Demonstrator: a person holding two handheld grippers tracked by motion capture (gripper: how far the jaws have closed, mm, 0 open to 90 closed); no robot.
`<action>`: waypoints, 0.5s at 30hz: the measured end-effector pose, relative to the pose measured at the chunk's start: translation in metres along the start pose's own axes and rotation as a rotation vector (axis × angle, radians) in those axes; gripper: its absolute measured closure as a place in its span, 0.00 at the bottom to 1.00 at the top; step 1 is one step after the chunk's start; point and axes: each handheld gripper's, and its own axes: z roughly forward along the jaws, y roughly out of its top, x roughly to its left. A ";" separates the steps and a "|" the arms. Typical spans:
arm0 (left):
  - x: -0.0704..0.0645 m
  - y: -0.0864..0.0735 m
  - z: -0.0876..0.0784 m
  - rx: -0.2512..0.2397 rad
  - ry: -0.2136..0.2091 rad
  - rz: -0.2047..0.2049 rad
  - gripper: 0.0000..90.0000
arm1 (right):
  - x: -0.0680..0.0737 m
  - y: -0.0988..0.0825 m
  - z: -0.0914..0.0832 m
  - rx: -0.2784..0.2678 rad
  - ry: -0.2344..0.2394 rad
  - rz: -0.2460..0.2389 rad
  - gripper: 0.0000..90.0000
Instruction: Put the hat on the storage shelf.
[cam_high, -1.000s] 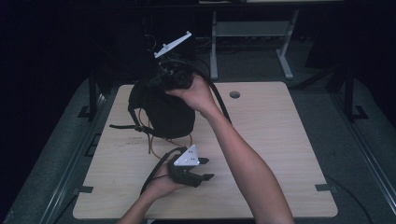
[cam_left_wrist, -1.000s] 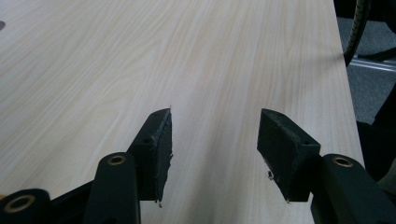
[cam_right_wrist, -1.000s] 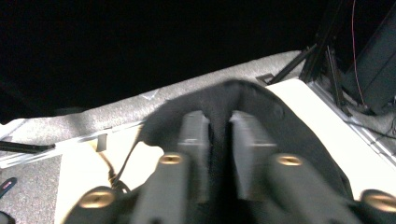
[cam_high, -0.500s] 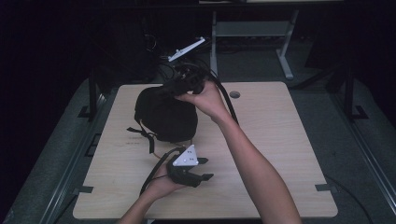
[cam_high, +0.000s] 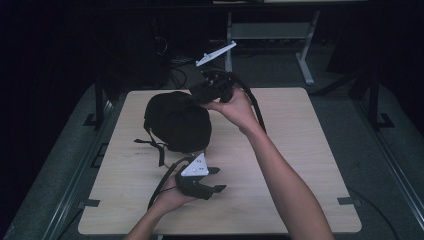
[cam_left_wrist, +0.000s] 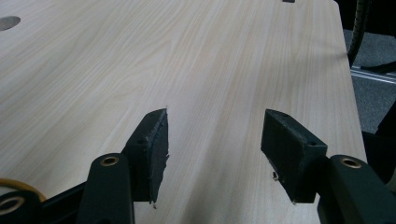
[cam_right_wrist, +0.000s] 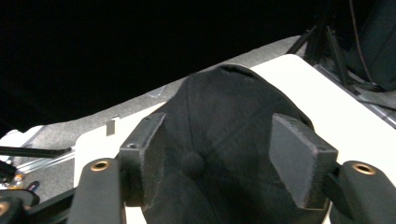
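Black cap (cam_high: 177, 122) resting crown-up on the left half of the wooden table (cam_high: 300, 170), straps trailing toward the near-left. Just in front of it, near the front edge, left gripper (cam_high: 212, 180) held low in the left hand (cam_high: 170, 197), jaws spread wide and just been opening, only bare tabletop between the pads (cam_left_wrist: 156, 147). Farther right and back, right gripper (cam_high: 197, 92) gripped in the right hand (cam_high: 235, 107), poised at the cap's far side; jaws just been opening, standing apart either side of the crown (cam_right_wrist: 224, 135), not pinching it.
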 end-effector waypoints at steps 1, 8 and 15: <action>0.000 0.000 0.000 0.001 0.000 -0.004 0.45 | -0.001 -0.001 -0.002 0.000 -0.003 0.003 0.39; 0.000 0.000 0.000 -0.002 0.003 -0.009 0.44 | -0.005 -0.011 -0.017 -0.008 -0.019 0.020 0.37; 0.002 0.000 -0.002 -0.004 0.005 -0.014 0.44 | -0.011 -0.023 -0.033 -0.018 -0.040 0.034 0.35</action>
